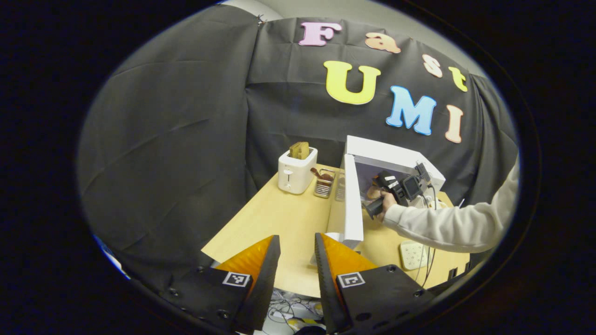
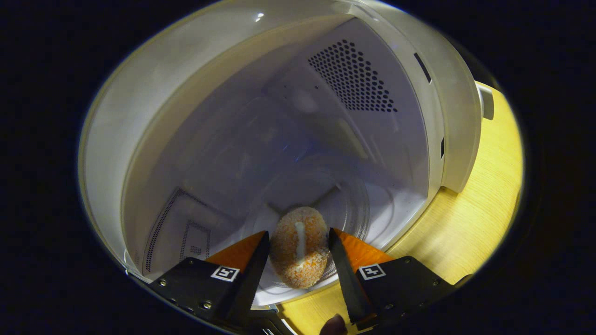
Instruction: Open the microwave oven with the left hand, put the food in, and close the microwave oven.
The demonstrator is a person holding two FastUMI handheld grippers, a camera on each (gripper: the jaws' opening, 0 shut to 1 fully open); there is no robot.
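- Left gripper (image 1: 298,260): fingers apart, empty, above near edge of pale wooden table (image 1: 279,218).
- White microwave oven (image 1: 391,160): door (image 1: 352,200) swung open.
- Right gripper (image 2: 299,253): reaching into cavity, fingers flanking round crumb-coated orange food piece (image 2: 299,246); pressing or just released, cannot tell.
- Food over glass turntable (image 2: 363,209).
- White toaster (image 1: 297,170) left of microwave.

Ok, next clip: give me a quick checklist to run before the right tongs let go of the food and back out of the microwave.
1. Microwave door swung wide open: ok.
2. Food inside the cavity, over the glass turntable: ok.
3. Food resting on the turntable, not hanging: cannot tell.
4. Right tongs gripping the food on both sides: ok.
5. Left tongs open, holding nothing, out in front of the door's edge: ok.
6. Toaster and rack standing behind the door's swing: ok.
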